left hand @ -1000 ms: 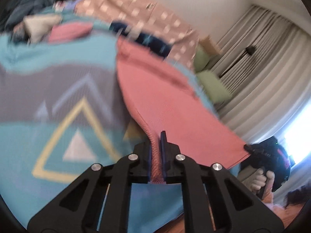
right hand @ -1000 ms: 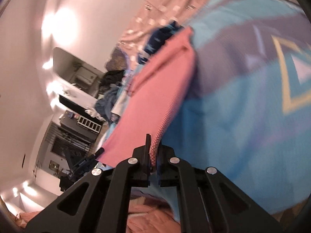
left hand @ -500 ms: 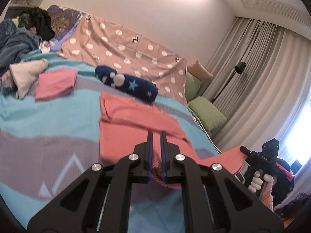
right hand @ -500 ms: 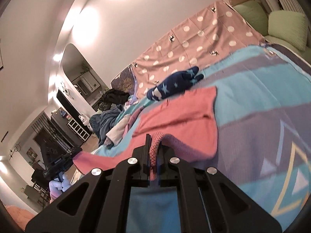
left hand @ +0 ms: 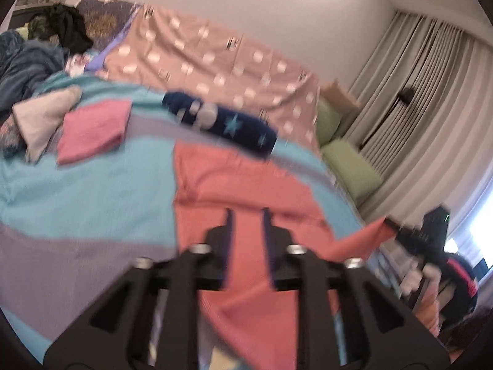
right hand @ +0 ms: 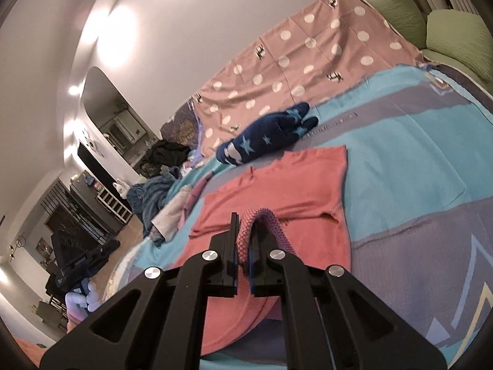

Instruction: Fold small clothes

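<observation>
A coral knit garment lies partly folded on the teal and purple bedspread. My left gripper hovers over it with its jaws opening; coral cloth shows through the gap, but the pads do not press on it. My right gripper is shut on the garment's ribbed hem, which loops up between its fingers above the rest of the coral garment. In the left wrist view the right gripper holds a raised corner at the bed's right edge. In the right wrist view the left gripper appears far left.
A navy star-print garment lies just beyond the coral one. A folded pink piece and a pile of clothes sit at the far left. Green pillows and a spotted pink sheet lie at the bed's head, curtains to the right.
Both grippers rose and drew back from the bedspread, carrying the coral hem over the garment. The left jaws, shut on the hem before, have parted and the hem has dropped out.
</observation>
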The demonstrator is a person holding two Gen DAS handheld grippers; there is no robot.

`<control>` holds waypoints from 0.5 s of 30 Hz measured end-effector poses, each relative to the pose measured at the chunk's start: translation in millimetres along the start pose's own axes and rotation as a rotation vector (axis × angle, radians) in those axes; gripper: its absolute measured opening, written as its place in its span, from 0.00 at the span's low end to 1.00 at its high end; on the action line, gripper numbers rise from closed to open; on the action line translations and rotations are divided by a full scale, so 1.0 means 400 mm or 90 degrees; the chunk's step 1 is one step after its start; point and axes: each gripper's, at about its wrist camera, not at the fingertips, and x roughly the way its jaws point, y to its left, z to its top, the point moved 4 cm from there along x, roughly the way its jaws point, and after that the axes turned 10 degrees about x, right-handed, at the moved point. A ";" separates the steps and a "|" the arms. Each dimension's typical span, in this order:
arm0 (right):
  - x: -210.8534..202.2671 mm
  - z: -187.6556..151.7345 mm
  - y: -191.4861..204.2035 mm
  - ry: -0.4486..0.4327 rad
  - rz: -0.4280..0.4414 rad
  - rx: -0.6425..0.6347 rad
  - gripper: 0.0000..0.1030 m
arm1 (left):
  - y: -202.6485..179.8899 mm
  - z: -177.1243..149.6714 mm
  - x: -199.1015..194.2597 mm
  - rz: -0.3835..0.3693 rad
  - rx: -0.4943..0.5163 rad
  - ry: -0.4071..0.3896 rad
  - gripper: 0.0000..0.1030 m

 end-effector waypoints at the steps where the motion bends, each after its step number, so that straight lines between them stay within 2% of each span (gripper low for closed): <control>1: 0.002 -0.010 -0.014 0.002 -0.009 0.001 0.06 | 0.006 -0.039 0.007 0.009 -0.005 0.026 0.38; 5: 0.000 -0.041 -0.077 0.011 -0.032 0.050 0.06 | 0.028 -0.198 0.021 0.002 -0.061 0.118 0.38; 7: -0.007 -0.051 -0.095 0.013 -0.035 0.068 0.06 | 0.023 -0.269 0.009 -0.028 -0.100 0.148 0.38; 9: -0.018 -0.064 -0.101 0.013 -0.035 0.071 0.06 | -0.003 -0.312 -0.009 -0.062 -0.114 0.164 0.40; 13: -0.042 -0.084 -0.084 0.012 -0.024 0.063 0.07 | -0.075 -0.356 -0.024 -0.119 -0.106 0.185 0.50; 15: -0.054 -0.094 -0.074 0.011 -0.020 0.056 0.07 | -0.103 -0.370 -0.013 -0.141 -0.098 0.194 0.50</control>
